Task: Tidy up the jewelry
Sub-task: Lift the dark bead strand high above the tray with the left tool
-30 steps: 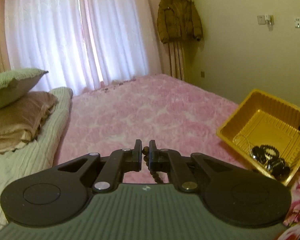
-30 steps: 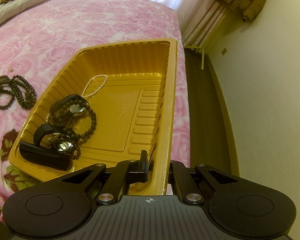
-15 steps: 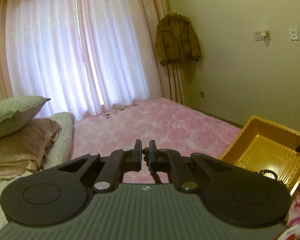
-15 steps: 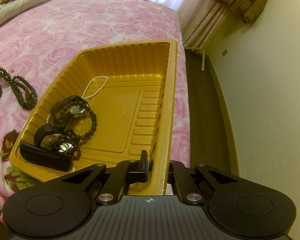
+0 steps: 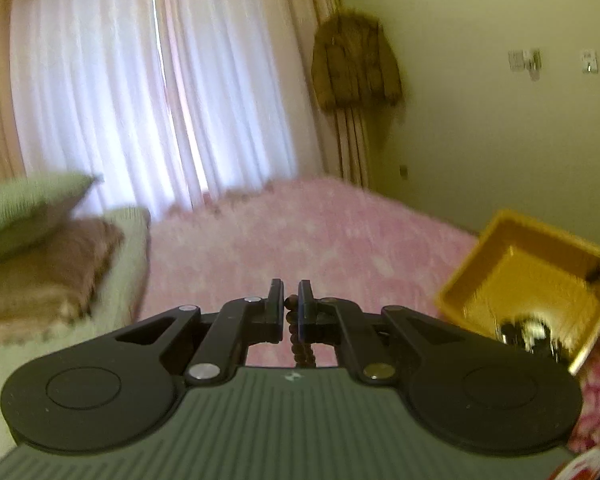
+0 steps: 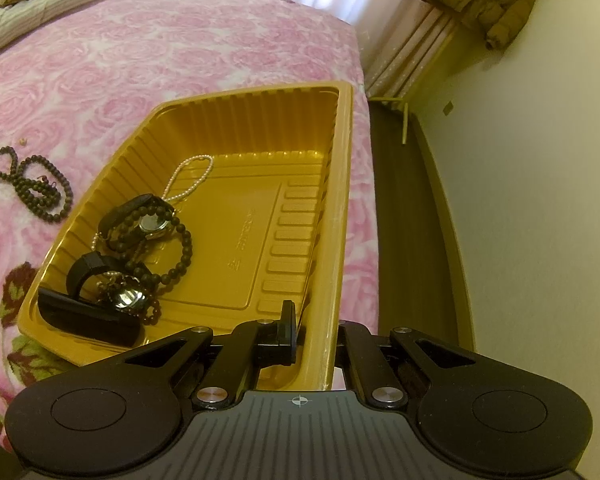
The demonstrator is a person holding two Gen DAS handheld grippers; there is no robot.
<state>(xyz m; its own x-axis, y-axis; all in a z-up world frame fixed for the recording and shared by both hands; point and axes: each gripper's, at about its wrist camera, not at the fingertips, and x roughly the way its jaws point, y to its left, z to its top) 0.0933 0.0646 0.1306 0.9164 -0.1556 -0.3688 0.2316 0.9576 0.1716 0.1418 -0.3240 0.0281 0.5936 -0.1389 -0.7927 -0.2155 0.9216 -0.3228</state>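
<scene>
My left gripper [image 5: 291, 292] is shut on a string of dark brown beads [image 5: 298, 344], which hangs down between its fingers above the pink bed. The rest of that bead string [image 6: 36, 188] trails on the bedspread left of the yellow plastic tray [image 6: 344, 160]. My right gripper [image 6: 316, 316] is shut on the tray's near right wall, one finger inside and one outside. In the tray lie two watches [image 6: 152, 224], a black bead bracelet [image 6: 180, 256], a pearl strand [image 6: 192, 178] and a black case [image 6: 84, 316]. The left wrist view is blurred and shows the tray [image 5: 500, 240] at the right.
The pink rose bedspread [image 6: 180, 48] stretches away to white curtains [image 5: 140, 80]. Pillows [image 5: 28, 240] are stacked at the bed's left. The bed edge and a dark floor strip [image 6: 412, 220] run right of the tray. A brown jacket [image 5: 356, 68] hangs on the wall.
My left gripper has risen with the bead string, and the strand on the bed has been dragged and reshaped. The right gripper and tray have not moved.
</scene>
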